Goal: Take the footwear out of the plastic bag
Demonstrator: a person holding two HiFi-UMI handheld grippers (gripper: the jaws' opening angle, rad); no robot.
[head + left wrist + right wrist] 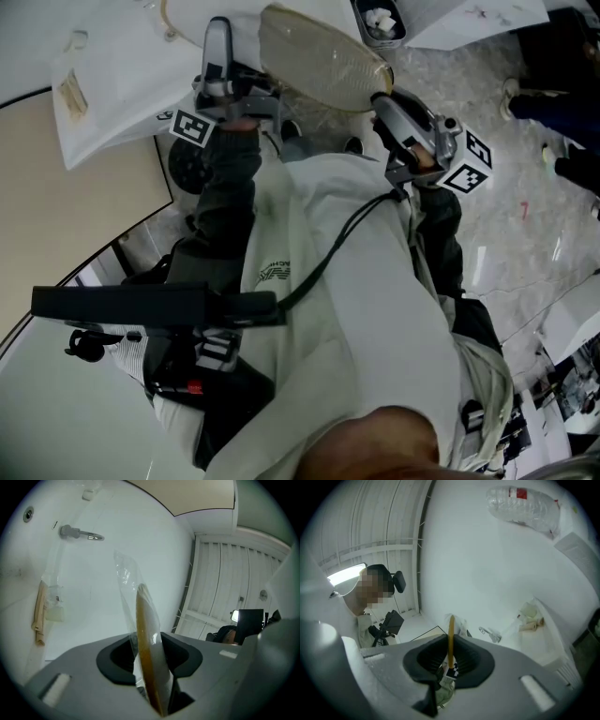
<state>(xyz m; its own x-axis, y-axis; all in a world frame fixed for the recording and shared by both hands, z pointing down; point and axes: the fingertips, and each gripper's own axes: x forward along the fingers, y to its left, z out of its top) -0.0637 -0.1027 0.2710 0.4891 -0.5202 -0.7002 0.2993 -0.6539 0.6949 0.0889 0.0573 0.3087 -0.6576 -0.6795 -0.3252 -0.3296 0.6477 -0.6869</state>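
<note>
Cloth of a pale shirt (366, 319) filled the near part of the head view. It carried a small dark printed logo (274, 272) with letters too small to read, and a black cable (328, 253) ran across it. Beyond the shirt, each gripper bore a cube faced with black-and-white square markers, the left cube (192, 127) and the right cube (469, 164). The left gripper (152, 677) had its jaws drawn narrow onto the tan-soled slipper (319, 56). It pinched the slipper edge-on together with the film of the clear plastic bag (123, 573), which stood up beside the sole. The right gripper (449, 660) was clamped on the opposite edge of the same slipper. A small black-and-white checked tag (451, 671) sat low between its pads, and no writing on it could be made out. The slipper was thus held up in the air between the two grippers, with the bag around it. Farther off, the white table (112, 56) held a clear packet (73, 89) with a tan label, unreadable. In the right gripper view a crumpled clear bottle (525, 503) showed a red label whose print was too blurred to read.
</note>
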